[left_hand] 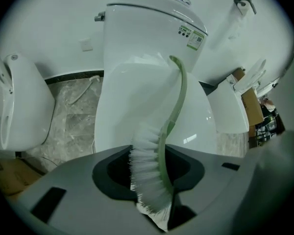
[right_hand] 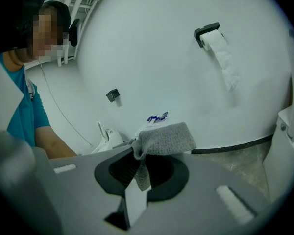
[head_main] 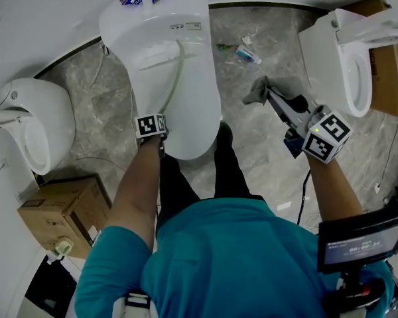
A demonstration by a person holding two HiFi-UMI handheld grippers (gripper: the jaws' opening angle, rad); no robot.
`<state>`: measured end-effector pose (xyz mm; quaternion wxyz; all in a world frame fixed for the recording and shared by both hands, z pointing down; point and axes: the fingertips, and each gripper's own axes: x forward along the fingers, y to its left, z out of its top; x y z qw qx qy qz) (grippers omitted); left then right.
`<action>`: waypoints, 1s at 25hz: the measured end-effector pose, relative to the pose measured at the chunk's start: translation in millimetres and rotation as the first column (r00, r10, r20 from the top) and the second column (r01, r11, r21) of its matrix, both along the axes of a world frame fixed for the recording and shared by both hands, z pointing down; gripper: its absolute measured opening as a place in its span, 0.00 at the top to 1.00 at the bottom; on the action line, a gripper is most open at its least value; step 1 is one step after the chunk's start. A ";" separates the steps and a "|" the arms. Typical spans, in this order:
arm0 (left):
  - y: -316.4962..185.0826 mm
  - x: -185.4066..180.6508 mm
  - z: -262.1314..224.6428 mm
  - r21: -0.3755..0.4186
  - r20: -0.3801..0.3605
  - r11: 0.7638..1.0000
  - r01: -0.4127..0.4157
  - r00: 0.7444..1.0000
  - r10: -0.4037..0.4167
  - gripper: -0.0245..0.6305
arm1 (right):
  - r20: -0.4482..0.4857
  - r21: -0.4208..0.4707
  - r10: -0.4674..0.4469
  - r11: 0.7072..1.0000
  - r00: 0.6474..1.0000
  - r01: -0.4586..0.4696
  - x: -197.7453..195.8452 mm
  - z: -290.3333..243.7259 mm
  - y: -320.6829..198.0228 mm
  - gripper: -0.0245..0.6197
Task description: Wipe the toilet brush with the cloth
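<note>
The toilet brush has white bristles and a long pale green handle. My left gripper is shut on its bristle end and points steeply down. The handle reaches out over the closed lid of the middle toilet. In the head view the left gripper shows mostly as its marker cube at the lid's near left edge. My right gripper is shut on a grey cloth, held over the floor right of that toilet. In the right gripper view the cloth bunches out past the right gripper.
A second toilet stands at the left and a third at the right. Cardboard boxes sit at the lower left and far right. Litter lies on the marble floor. A paper roll hangs on the wall.
</note>
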<state>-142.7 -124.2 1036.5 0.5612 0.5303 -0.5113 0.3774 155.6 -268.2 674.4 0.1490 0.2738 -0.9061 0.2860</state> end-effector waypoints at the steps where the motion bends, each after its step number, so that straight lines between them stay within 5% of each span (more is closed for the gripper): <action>1: 0.8 -0.3 5.1 -0.004 0.006 1.000 -0.002 1.000 0.002 0.72 | -0.002 -0.007 0.000 1.000 1.000 0.000 1.1 4.9 1.7 0.91; 4: -1.1 4.8 12.6 -0.002 -0.017 1.000 0.001 1.000 -0.001 0.70 | -0.007 -0.022 -0.004 1.000 1.000 0.004 1.3 14.3 5.6 0.91; 7: -0.5 17.9 11.2 0.000 -0.065 1.000 -0.010 0.998 0.010 0.54 | -0.007 -0.022 -0.010 1.000 1.000 0.010 -0.3 13.3 8.5 0.91; 11: 5.8 18.5 -4.3 0.018 -0.095 1.000 0.005 0.996 -0.003 0.47 | -0.002 -0.005 -0.018 1.000 1.000 0.018 -7.8 -2.7 14.5 0.91; 16: 4.8 5.2 -57.5 0.143 -0.148 0.989 0.042 0.989 -0.020 0.46 | 0.019 0.030 -0.008 1.000 1.000 0.007 -21.6 -37.0 19.2 0.91; 20: -17.2 -24.0 -144.9 0.336 -0.254 0.936 0.106 0.967 -0.018 0.46 | 0.047 0.082 0.005 0.997 0.999 -0.009 -41.0 -76.2 18.2 0.91; 25: -42.0 -73.0 -272.4 0.536 -0.341 0.820 0.201 0.940 -0.007 0.47 | 0.077 0.152 -0.003 0.988 0.997 -0.009 -66.2 -137.7 12.8 0.91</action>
